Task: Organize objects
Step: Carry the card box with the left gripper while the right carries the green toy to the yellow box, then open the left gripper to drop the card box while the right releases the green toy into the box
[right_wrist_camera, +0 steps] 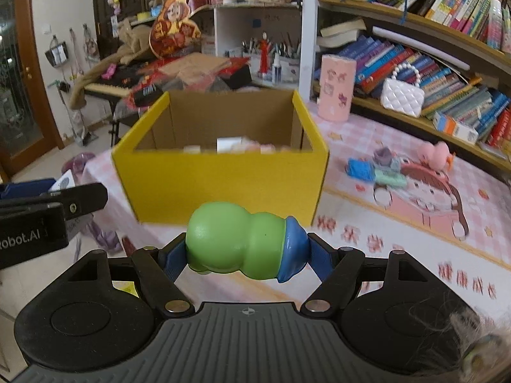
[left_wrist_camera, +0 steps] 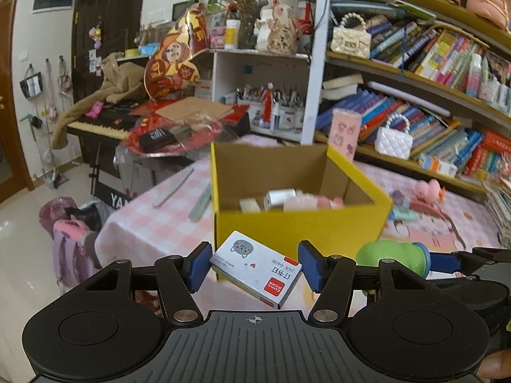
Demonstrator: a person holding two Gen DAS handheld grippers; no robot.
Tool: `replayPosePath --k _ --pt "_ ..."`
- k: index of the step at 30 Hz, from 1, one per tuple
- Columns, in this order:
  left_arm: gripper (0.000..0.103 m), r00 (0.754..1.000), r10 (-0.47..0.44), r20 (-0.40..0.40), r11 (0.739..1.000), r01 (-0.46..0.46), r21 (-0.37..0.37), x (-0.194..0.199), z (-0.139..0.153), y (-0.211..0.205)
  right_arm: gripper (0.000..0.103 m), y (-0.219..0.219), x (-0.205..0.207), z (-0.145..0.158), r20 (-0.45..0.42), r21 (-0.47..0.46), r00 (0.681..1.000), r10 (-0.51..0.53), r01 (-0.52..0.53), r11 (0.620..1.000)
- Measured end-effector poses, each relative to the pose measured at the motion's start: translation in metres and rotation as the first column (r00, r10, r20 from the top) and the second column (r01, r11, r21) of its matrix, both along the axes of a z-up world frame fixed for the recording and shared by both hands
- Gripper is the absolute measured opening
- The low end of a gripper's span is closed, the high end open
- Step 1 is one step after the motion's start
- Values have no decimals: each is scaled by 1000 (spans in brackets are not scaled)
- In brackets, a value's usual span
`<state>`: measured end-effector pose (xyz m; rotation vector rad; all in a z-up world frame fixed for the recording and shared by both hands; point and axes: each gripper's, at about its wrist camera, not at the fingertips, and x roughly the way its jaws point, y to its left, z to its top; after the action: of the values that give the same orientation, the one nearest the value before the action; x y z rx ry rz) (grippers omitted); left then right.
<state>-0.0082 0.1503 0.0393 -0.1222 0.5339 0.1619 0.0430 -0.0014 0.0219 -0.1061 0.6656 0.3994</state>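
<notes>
1. Nearest, our left gripper [left_wrist_camera: 255, 266] clamped a staple box [left_wrist_camera: 257, 268] by its ends, held tilted.
2. Our right gripper [right_wrist_camera: 246, 252] pinched a green toy [right_wrist_camera: 236, 242] lengthwise, carried clear of the table.
3. Beyond stood the open yellow box [right_wrist_camera: 223, 178] on the pink tablecloth [right_wrist_camera: 399, 233], partly filled, likely their destination.

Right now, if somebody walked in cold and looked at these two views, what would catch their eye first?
Probably the bright yellow box, open-topped in the middle of the pink checked tablecloth, with a few small items already inside. Next, what is held just short of it: the right gripper clamps a green and blue toy sideways, and the left gripper holds a small white staples box. Behind, crowded bookshelves fill the right side.
</notes>
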Motion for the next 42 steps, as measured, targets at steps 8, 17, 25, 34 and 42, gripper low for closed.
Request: replayPosePath --k 8,17,25,34,42 --pt "59 997 42 65 999 -44 31 60 22 -2 75 7 75 35 111 45 993 41 -46 998" --pt "59 995 98 -31 993 -96 74 127 -4 -7 75 20 161 36 110 15 990 92 -94 995" --pt "59 983 126 -137 990 -115 86 161 -27 -10 75 61 216 20 3 -11 976 216 -216 976" --pt "60 973 121 -195 990 -104 96 177 -37 -17 75 94 241 -5 -124 -71 942 313 -323 944" --pt "62 963 138 -230 989 -121 85 181 -45 -16 77 97 248 -12 -186 -73 924 333 -351 934"
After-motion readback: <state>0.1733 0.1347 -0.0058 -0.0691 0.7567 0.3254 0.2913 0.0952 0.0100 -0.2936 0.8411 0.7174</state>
